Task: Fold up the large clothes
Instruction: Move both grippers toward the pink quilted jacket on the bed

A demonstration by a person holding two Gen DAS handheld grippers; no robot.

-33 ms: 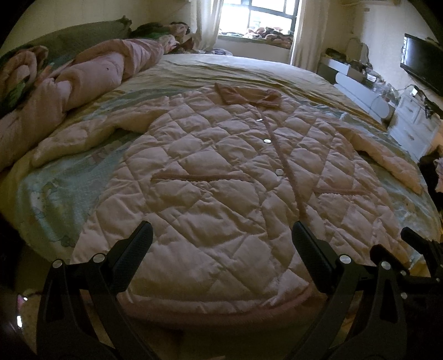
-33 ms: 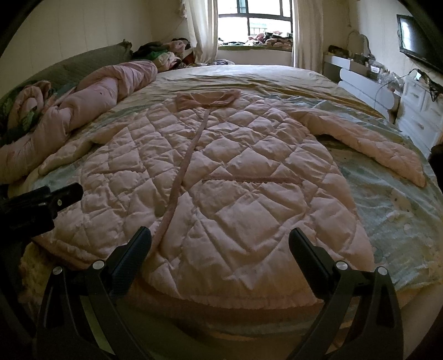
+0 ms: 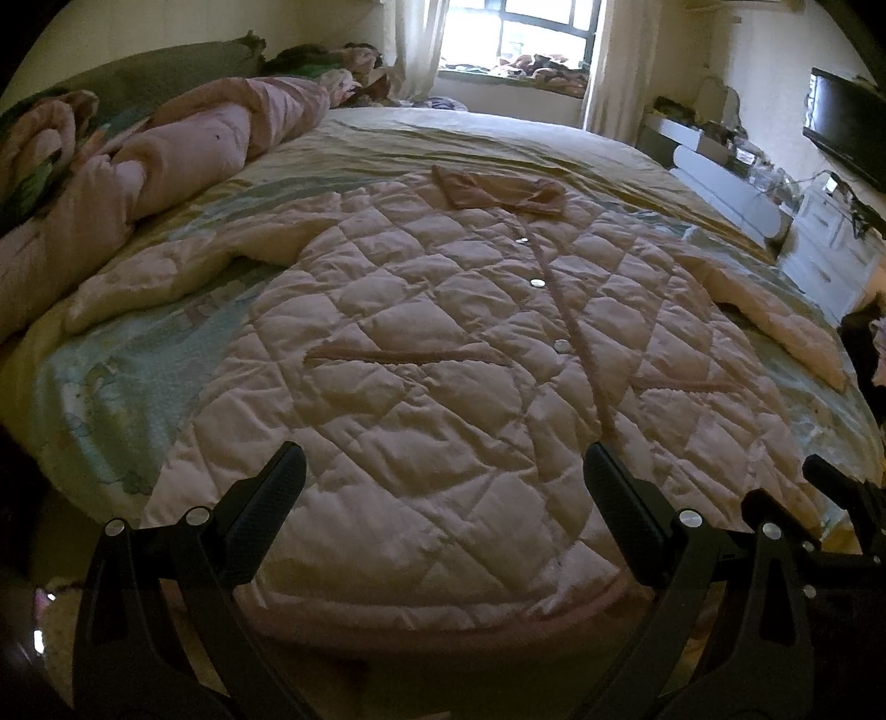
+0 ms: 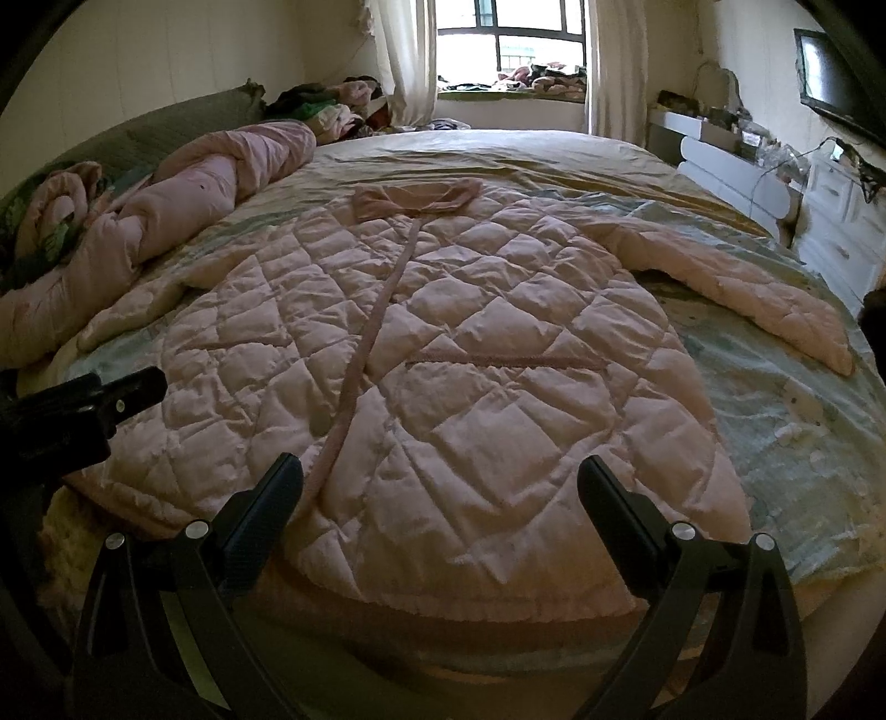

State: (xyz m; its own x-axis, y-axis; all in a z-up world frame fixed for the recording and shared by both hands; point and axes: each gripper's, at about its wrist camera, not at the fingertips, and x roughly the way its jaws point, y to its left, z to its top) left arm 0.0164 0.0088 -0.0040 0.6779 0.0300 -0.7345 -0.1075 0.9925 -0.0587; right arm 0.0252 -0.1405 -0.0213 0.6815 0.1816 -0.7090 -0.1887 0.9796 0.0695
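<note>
A large pink quilted coat [image 3: 443, 360] lies flat on the bed, front up and buttoned, with its collar [image 3: 498, 191] at the far end and its hem nearest me. Its sleeves spread out to each side: one to the left [image 3: 166, 277], one to the right [image 4: 747, 293]. My left gripper [image 3: 443, 459] hovers open over the hem's left half, nothing between its fingers. Over the right half of the coat [image 4: 470, 360], my right gripper [image 4: 440, 465] is also open and empty. The left gripper's tip [image 4: 111, 393] shows at the right wrist view's left edge.
A rolled pink duvet [image 3: 194, 155] lies along the bed's left side by the green headboard. The pale blue sheet [image 4: 775, 415] shows on both sides of the coat. White drawers [image 4: 841, 232] and a wall TV [image 3: 847, 127] stand to the right, a window [image 4: 509, 39] beyond.
</note>
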